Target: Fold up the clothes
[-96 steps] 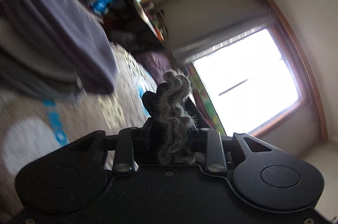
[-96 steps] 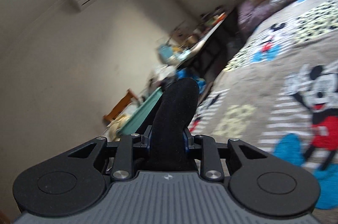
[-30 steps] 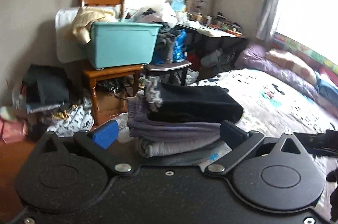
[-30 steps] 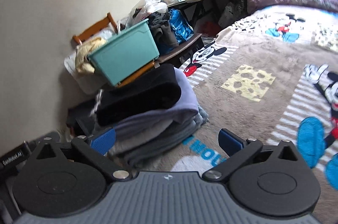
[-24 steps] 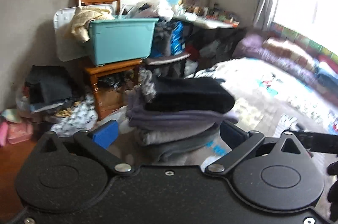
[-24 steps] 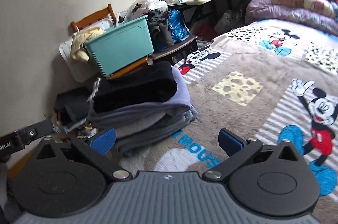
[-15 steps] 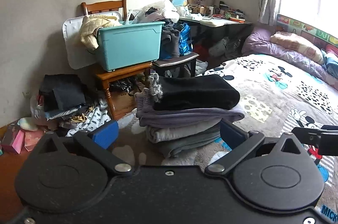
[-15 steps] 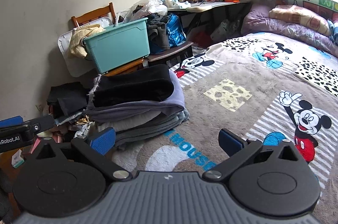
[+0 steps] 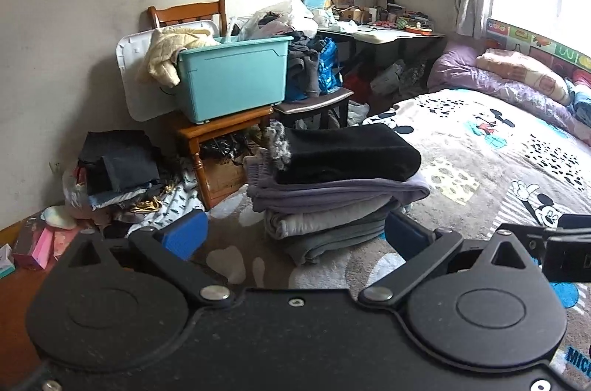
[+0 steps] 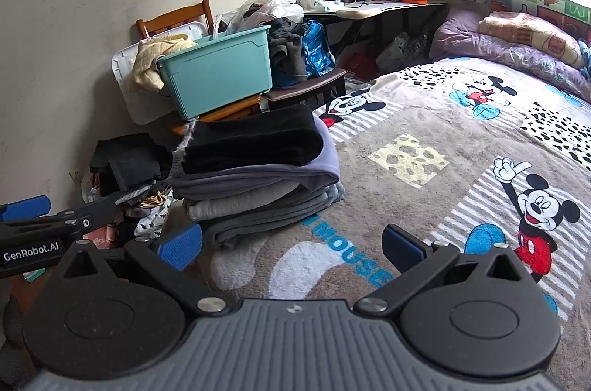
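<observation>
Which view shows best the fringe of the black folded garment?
The left wrist view: the grey fringe hangs clearly at the near end of the black folded garment. In the right wrist view the fringe is only a thin pale edge.

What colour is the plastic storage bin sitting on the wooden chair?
Teal; the storage bin on the wooden chair shows best in the left wrist view.

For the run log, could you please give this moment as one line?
left gripper: open, empty | right gripper: open, empty | black garment: folded, atop stack on bed
</observation>
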`<state>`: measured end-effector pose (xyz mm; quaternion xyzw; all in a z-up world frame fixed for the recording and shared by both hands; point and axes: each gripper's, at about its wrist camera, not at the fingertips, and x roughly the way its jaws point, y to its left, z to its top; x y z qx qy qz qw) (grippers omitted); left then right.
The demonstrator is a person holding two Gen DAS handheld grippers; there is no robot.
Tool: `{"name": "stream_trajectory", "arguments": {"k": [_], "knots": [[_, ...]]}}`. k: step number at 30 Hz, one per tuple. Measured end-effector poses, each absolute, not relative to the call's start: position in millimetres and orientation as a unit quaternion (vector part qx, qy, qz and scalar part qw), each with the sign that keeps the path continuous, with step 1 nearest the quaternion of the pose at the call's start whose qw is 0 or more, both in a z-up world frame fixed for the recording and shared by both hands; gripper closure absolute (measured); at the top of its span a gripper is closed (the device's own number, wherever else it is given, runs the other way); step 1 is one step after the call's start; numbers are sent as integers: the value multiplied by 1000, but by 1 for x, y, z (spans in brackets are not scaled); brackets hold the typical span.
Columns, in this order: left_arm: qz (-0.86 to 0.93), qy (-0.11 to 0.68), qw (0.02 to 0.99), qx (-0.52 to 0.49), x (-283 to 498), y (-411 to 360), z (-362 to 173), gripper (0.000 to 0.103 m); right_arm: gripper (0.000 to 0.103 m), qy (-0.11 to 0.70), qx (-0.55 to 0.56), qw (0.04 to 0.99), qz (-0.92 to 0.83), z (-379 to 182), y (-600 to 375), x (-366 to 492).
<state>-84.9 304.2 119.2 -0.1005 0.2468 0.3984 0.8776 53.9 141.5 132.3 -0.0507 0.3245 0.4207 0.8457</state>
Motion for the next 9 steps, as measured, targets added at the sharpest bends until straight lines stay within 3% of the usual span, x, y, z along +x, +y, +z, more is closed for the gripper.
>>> {"name": "stream_trajectory", "arguments": {"k": [9], "knots": [[404, 243, 874, -117, -92, 305, 119, 0, 0, 330, -49, 841, 425, 130, 142, 43]]}}
